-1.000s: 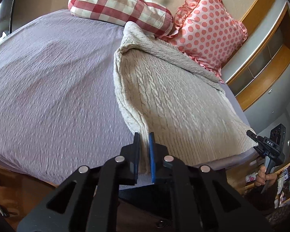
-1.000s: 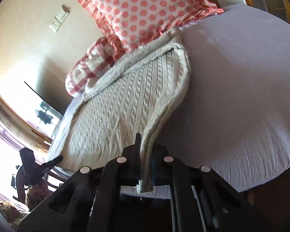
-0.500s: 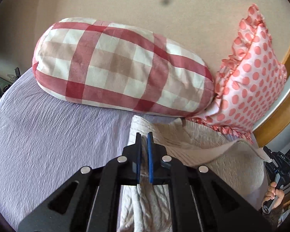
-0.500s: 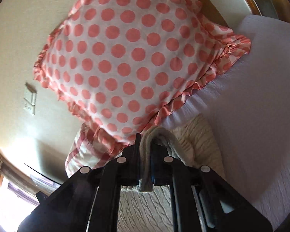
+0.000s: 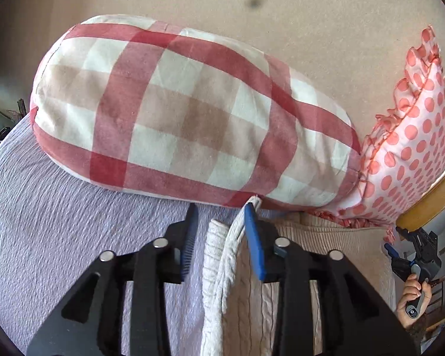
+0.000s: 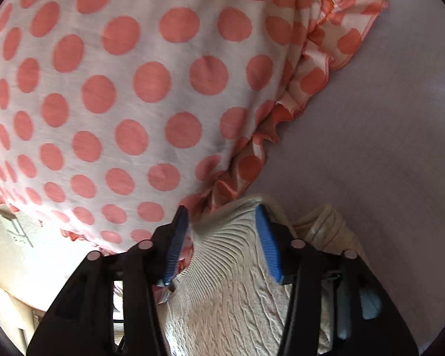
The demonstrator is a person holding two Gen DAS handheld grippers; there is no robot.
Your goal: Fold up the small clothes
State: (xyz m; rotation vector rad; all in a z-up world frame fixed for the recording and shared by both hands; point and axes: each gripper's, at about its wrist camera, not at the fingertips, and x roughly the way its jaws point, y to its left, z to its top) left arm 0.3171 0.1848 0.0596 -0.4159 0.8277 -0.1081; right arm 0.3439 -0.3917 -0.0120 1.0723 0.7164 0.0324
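Two hand-held grippers are standing open over a cream knit [image 5: 252,305] at the head of a bed [image 5: 59,237]. The left hand-held gripper [image 5: 222,222] is holding nothing: its blue pads are spread wide, and the folded edge of the knit is leaning against the right pad [image 5: 253,243]. The right hand-held gripper [image 6: 222,228] is also spread apart, with the knit [image 6: 228,281] lying loose between its pads. The knit is resting on the lilac sheet, touching the pillows. A checked bolster [image 5: 178,112] is lying just beyond the left gripper. A dotted pillow [image 6: 118,89] with a frill is filling the right wrist view, just beside the knit's top edge.
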